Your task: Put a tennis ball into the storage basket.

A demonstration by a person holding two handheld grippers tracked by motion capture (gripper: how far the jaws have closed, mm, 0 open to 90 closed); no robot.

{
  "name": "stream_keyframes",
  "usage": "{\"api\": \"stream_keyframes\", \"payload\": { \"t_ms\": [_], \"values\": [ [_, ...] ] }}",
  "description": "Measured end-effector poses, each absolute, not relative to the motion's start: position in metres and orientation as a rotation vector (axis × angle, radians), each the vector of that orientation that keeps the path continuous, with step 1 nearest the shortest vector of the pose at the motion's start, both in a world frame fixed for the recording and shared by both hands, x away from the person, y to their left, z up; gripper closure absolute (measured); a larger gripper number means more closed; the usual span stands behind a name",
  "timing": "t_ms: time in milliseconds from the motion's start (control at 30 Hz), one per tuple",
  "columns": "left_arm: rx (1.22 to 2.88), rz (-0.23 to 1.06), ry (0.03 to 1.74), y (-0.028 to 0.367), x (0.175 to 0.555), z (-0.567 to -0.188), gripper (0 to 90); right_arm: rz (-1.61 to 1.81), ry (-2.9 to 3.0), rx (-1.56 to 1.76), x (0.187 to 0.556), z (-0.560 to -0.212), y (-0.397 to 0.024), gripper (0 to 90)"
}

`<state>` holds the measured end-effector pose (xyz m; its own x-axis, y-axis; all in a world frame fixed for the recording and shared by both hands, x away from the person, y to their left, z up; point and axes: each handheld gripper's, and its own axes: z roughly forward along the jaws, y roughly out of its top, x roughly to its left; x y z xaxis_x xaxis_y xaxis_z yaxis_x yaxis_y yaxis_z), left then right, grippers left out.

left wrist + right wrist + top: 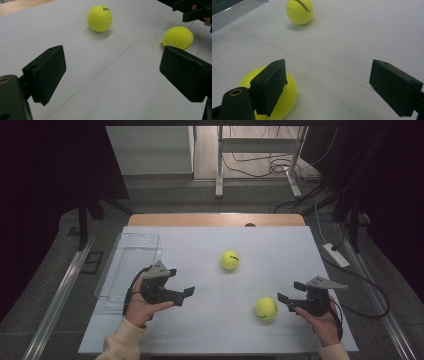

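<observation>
So I've got both grippers over the white table [210,245]. Left gripper [188,291] sits lower left, jaws spread, nothing between them. Right gripper [290,292] at lower right, jaws spread too, just beside the near tennis ball [266,308]. The far tennis ball [229,260] sits mid-frame. Clear tray [131,251] at the left.

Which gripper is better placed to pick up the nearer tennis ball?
Right. The right gripper, jaws open, sits just beside the nearer tennis ball. The left gripper, also open, is farther off across the table.
</observation>
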<state>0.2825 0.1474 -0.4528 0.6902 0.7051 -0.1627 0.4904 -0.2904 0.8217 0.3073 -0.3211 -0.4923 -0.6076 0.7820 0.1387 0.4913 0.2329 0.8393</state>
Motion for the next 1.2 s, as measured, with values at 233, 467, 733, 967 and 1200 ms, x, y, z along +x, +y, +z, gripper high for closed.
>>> {"api": "stream_keyframes", "payload": {
  "t_ms": [233,467,733,967,1200],
  "values": [
    [1.979,0.271,0.922,0.137,0.289,-0.451,8.0,1.324,2.201,1.178,0.307,-0.492,-0.319,14.6],
    [1.992,0.251,0.928,0.130,0.298,-0.451,8.1,1.325,2.203,1.160,0.306,-0.491,-0.316,14.6],
    [2.020,0.239,0.927,0.123,0.309,-0.449,8.4,1.317,2.204,1.160,0.306,-0.492,-0.316,14.6],
    [2.036,0.233,0.926,0.118,0.314,-0.450,8.4,1.316,2.203,1.160,0.306,-0.492,-0.316,14.6],
    [2.053,0.231,0.919,0.111,0.322,-0.450,8.4,1.311,2.205,1.162,0.306,-0.492,-0.316,14.6]
  ]
}}
